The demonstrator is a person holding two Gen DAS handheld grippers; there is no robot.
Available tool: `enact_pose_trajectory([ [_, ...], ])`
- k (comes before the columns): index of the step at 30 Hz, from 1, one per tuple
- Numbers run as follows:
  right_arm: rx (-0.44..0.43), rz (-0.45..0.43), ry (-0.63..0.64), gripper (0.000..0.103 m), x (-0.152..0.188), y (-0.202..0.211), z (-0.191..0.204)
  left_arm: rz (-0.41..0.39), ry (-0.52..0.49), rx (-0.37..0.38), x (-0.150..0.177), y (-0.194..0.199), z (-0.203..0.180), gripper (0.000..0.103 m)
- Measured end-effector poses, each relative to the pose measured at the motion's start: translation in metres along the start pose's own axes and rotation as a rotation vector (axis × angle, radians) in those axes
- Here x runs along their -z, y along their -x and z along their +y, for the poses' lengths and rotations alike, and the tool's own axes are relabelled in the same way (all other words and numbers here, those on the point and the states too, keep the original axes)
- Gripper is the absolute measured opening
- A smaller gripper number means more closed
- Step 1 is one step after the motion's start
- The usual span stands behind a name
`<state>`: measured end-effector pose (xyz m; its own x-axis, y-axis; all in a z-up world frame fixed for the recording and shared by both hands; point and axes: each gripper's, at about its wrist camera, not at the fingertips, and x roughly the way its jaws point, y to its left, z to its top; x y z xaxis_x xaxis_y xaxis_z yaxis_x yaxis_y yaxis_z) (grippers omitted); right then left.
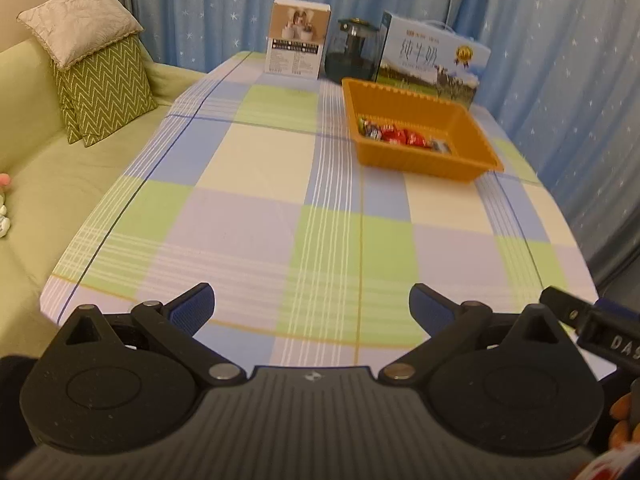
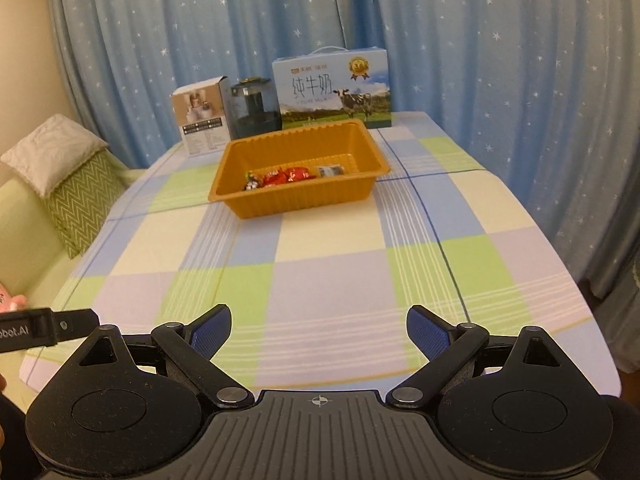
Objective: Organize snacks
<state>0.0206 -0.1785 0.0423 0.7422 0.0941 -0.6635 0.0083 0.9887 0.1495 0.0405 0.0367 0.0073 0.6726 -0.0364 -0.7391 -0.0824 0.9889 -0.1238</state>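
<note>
Both of my grippers hang over the near end of the table, and both stand spread wide with nothing between the blue pads. Through the left wrist camera my left gripper (image 1: pixel 312 308) sits above the checked tablecloth (image 1: pixel 248 216), close to the near edge. My right gripper (image 2: pixel 319 330) does the same in its own view, and a black part of the other tool pokes in at each picture's side.

The snacks (image 2: pixel 282 178) lie in an orange tray (image 2: pixel 296 200) toward the far end of the table. They are small wrapped pieces: several in shiny red wrappers bunched together, one darker, mixed-colour piece at their left end, and one grey-dark packet a little apart at the right. All of them rest on the tray floor along its near wall, and the rest of the floor is bare orange. The tray has ribbed, sloping walls and a flat rim.

Behind the tray, near the far edge, stand a small white box (image 2: pixel 200 122), a dark glass jar (image 2: pixel 254 106) and a milk carton (image 2: pixel 334 88) with a cow on it; the carton's foot is just behind the tray's far rim. Blue starred curtains (image 2: pixel 500 80) hang behind and along the right side. A green sofa (image 1: pixel 60 184) with two cushions (image 1: pixel 96 68) runs beside the table's left edge. Between my grippers and the tray the cloth lies flat and open.
</note>
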Motion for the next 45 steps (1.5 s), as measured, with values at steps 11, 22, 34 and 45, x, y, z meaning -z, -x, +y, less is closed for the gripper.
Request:
enact_pose_trajectory([
  [11,0.05,0.026,0.037,0.094,0.01,0.029,-0.006,0.004,-0.068,-0.024,0.018,0.022,-0.02,0.103],
  [22,0.056,0.032,0.033,0.094,0.014,0.051,-0.007,-0.013,-0.102,-0.016,0.024,0.04,-0.027,0.103],
  [34,0.056,0.015,0.024,0.094,0.011,0.06,-0.008,-0.026,-0.11,-0.007,0.025,0.047,-0.029,0.103],
  [45,0.06,0.017,0.02,0.094,0.01,0.058,-0.01,-0.027,-0.116,0.001,0.026,0.048,-0.031,0.103],
])
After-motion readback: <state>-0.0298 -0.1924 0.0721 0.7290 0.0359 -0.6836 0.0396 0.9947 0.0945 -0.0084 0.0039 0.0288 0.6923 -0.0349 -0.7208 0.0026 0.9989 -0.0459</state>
